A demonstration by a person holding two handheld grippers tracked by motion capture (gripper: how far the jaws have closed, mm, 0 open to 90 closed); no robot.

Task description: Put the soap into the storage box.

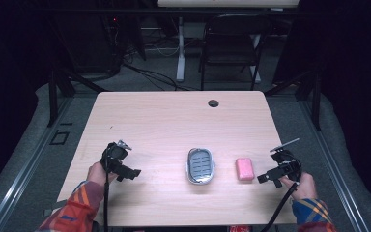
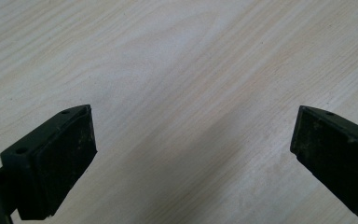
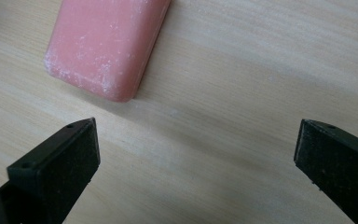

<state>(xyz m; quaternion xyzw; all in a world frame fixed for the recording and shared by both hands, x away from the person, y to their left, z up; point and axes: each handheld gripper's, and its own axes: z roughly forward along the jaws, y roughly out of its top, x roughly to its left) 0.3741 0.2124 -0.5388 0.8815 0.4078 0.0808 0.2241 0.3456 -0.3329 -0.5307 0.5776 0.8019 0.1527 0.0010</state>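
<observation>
Pale wood-grain surface (image 1: 174,116). At 8 o'clock, the left gripper (image 1: 136,172) is held low, jaws wide apart over bare wood. At 4 o'clock, the right gripper (image 1: 261,178) points toward a chalky pink rectangular soap bar (image 1: 245,168), jaws apart. At centre, an oval metal soap dish (image 1: 201,166), slotted inside.

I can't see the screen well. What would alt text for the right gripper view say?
A pink soap bar, dusted with white specks, lies flat on a pale wooden table at the upper left, partly cut off by the frame. Below it, the right gripper is open, its two black fingers spread wide apart above bare wood, touching nothing.
</observation>
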